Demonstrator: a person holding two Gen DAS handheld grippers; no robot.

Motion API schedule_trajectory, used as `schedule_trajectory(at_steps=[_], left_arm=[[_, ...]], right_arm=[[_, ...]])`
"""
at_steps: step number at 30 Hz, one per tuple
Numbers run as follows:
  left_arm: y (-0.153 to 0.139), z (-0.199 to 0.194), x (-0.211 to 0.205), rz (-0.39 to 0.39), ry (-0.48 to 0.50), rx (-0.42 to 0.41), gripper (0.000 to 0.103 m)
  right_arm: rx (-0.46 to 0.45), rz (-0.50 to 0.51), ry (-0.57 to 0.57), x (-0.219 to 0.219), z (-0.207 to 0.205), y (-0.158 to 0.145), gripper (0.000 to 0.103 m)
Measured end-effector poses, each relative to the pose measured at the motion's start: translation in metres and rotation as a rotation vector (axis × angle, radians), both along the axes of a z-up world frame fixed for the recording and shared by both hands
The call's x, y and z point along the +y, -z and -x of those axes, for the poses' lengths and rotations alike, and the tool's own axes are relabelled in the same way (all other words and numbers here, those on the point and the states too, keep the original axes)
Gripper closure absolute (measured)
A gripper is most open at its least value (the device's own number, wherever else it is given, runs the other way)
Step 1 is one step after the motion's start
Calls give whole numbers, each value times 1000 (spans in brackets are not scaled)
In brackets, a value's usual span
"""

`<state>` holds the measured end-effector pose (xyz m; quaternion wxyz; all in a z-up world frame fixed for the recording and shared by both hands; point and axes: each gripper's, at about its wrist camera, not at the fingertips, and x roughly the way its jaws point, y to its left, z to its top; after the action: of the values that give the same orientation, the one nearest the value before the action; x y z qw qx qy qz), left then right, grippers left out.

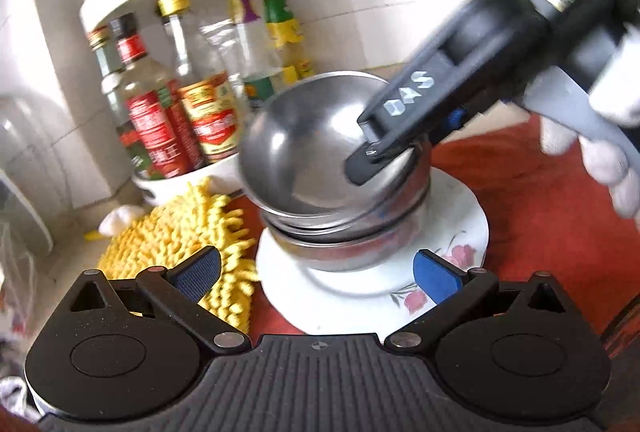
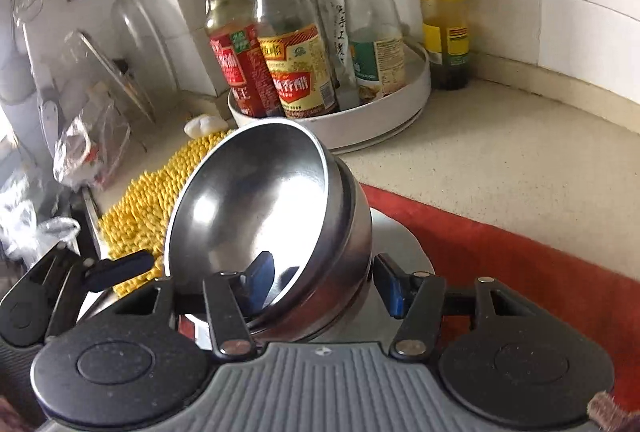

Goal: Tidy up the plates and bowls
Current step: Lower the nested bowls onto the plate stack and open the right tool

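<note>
Steel bowl [image 2: 256, 216] tilted between the right hand-held gripper [image 2: 324, 284] fingers.

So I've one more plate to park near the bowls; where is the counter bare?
Bare: the counter right of the bottle tray, between the wall and the red mat; the mat itself right of the plate too. Crowded: left side, with yellow cloth, plastic bags and tray close together.

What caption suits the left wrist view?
Right gripper sets a tilted steel bowl onto stacked bowls on a floral plate.
</note>
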<state>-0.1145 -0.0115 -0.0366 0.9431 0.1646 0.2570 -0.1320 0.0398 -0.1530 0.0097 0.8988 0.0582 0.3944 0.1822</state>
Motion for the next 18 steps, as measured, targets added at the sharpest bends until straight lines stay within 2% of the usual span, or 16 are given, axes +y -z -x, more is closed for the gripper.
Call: schedule_trajectory(at_steps=[4,9,13,18], left_arm=[[-14,5,15,77,-43,41,0],[-32,16,18,86,-109,-9,0],[-46,20,23,151,-120,-14,0],[-60,24,29,189,-165,-30,0]], right_arm=[[-33,-27,10,-3,14,-15,52],[-98,-57,18,-5,44,-37,51],[-163,-55,39,-3,70,-55,45],[-181,-82,70,-2,90,-64,45]])
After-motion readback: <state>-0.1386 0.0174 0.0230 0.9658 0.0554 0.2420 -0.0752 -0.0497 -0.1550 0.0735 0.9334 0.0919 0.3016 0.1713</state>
